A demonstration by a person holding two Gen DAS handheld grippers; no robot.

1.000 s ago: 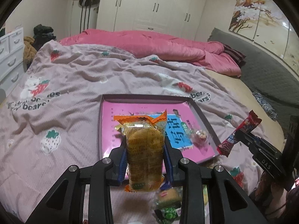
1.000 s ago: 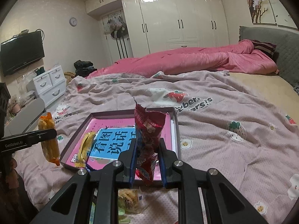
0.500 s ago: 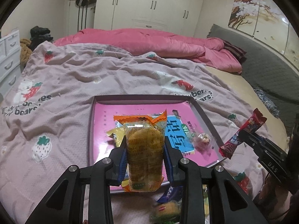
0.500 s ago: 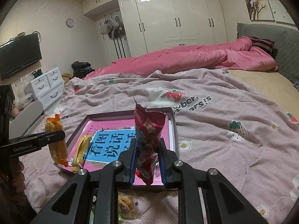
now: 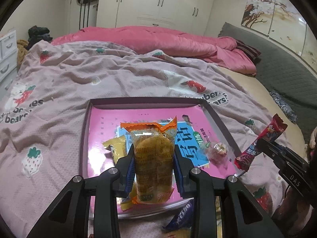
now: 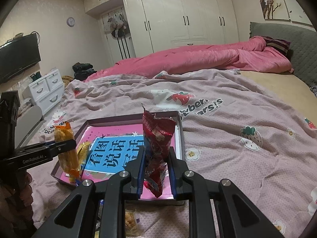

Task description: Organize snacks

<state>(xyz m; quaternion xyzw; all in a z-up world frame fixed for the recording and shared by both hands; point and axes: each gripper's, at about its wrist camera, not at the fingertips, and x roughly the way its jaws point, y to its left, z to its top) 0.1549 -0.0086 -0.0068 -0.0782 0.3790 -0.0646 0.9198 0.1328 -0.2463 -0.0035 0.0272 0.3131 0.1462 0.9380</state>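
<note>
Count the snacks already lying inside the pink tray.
2 that show: a yellow packet at the pink tray's left side and a clear-wrapped candy at its right. The held cake pack in the left tool may hide more.

The shallow tray [image 5: 216,111] lies on the bed [image 5: 59,91] near its front edge. Its far half, toward the pink quilt [image 5: 158,39], is bare and open from above. Its front-left part is taken by a yellow packet [image 5: 116,146], and a small wrapped candy [image 5: 219,149] sits near its right rim. In front of the tray, at the front edge of the bed, loose snacks crowd the blanket: a blue wrapper [image 5: 182,216] and a cracker packet [image 6: 129,221]. Right of the tray the blanket [image 6: 237,148] is free and wide.
</note>
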